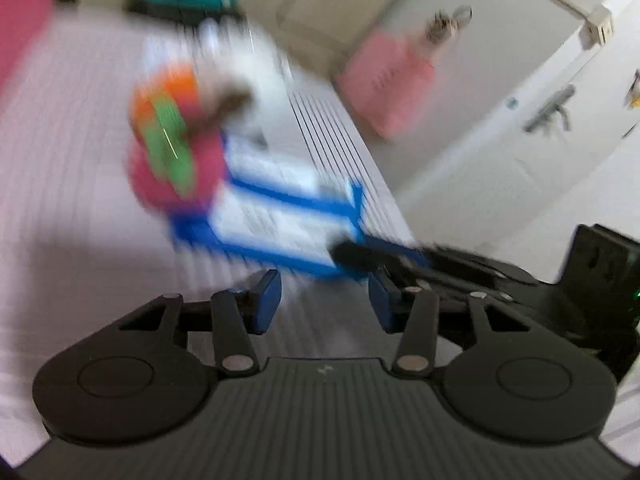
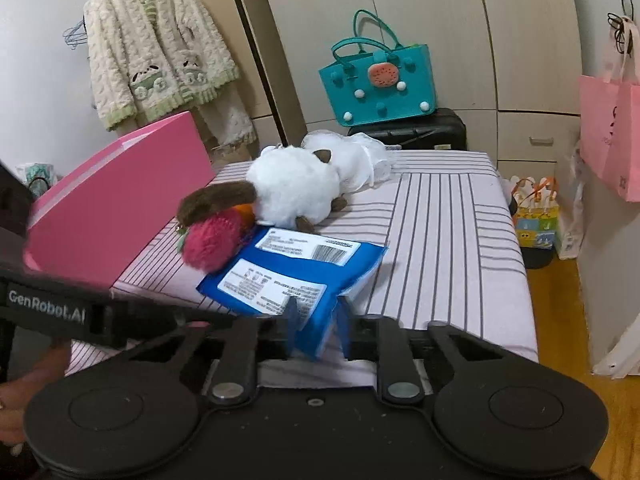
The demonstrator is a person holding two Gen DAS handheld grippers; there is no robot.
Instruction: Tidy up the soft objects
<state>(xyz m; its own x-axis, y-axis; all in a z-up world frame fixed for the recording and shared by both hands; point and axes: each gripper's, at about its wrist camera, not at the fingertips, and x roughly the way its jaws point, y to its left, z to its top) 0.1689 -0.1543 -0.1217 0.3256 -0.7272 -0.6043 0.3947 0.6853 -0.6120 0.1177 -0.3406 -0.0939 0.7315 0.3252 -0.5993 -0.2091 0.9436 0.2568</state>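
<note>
A blue soft package (image 2: 296, 276) with white labels lies on the striped bed. My right gripper (image 2: 318, 316) is shut on its near corner. Behind it lie a red and orange plush (image 2: 212, 240) and a white fluffy plush (image 2: 296, 184) with brown ears and tail. A white frilly cloth (image 2: 360, 156) lies behind that. The left wrist view is blurred: the blue package (image 1: 272, 216) and the red, orange and green plush (image 1: 172, 148) show ahead. My left gripper (image 1: 324, 304) is open and empty, just short of the package.
A pink box (image 2: 116, 204) stands on the bed's left side. A teal bag (image 2: 380, 84) sits on a black case (image 2: 412, 132) beyond the bed (image 2: 448, 216). A pink paper bag (image 2: 612, 136) hangs at right. Small bags stand on the wooden floor right of the bed.
</note>
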